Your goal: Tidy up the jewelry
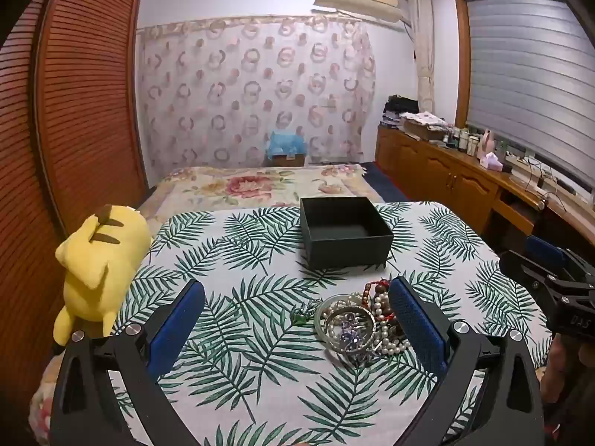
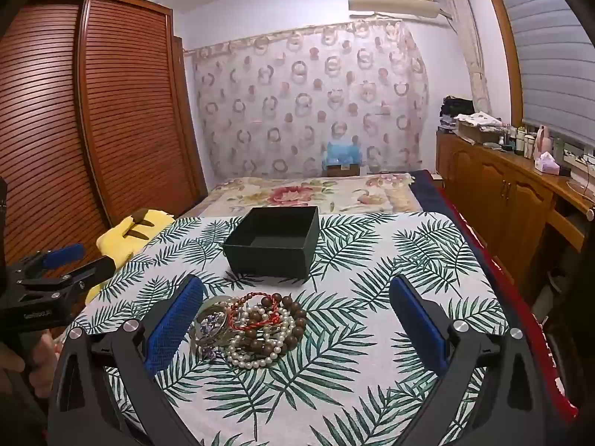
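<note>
The table under its white cloth printed with green palm leaves (image 2: pixel 372 267) carries the open square black box (image 2: pixel 273 245), empty, and just in front of it the tangled heap of pearl, brown-bead and silver jewelry (image 2: pixel 253 327). Left gripper (image 1: pixel 297 319) and right gripper (image 2: pixel 297 319) both gape wide, holding nothing. Best to pinch 1 loose strand at the heap's edge, lifting slowly so others likely slip free.

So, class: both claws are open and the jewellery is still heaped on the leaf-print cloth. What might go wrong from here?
1. The white pearl strand, brown wooden bead bracelet and red cord lie tangled, so lifting one may drag the others along.
2. The glass bangle looks slippery and could slide from the pads.
3. The open black square box sits beyond the heap; pieces might drop on the way.
</note>
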`<state>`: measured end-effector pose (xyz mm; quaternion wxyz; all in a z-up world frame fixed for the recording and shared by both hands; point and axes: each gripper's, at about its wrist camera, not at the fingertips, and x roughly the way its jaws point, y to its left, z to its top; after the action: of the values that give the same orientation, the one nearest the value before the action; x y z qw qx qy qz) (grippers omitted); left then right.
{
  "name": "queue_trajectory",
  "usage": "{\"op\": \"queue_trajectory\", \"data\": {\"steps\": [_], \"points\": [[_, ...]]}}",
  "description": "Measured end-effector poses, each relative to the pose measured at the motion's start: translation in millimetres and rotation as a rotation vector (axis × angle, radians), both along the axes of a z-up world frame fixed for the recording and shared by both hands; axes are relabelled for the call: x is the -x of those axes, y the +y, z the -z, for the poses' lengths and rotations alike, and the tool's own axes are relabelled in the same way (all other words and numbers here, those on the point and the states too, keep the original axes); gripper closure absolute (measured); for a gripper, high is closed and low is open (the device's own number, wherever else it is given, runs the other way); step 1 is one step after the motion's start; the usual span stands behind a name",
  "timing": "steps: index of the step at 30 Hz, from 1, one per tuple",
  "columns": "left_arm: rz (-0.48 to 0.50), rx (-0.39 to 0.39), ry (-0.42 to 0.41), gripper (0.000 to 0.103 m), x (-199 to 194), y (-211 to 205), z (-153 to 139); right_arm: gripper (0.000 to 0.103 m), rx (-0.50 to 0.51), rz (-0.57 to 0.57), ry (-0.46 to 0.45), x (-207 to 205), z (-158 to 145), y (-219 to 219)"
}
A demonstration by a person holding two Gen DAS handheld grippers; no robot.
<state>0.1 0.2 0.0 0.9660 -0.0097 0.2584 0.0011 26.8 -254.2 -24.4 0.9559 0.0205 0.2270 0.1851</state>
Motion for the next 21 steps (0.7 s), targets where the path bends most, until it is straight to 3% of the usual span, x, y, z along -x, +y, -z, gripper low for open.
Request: {"op": "queue_trajectory", "data": {"steps": [21], "points": [[0.0,0.002,-0.021,0.007,3.8,-0.7,-6.6,0.002,0.003,-0.001,-0.001,0.3,-0.7,1.0]]}}
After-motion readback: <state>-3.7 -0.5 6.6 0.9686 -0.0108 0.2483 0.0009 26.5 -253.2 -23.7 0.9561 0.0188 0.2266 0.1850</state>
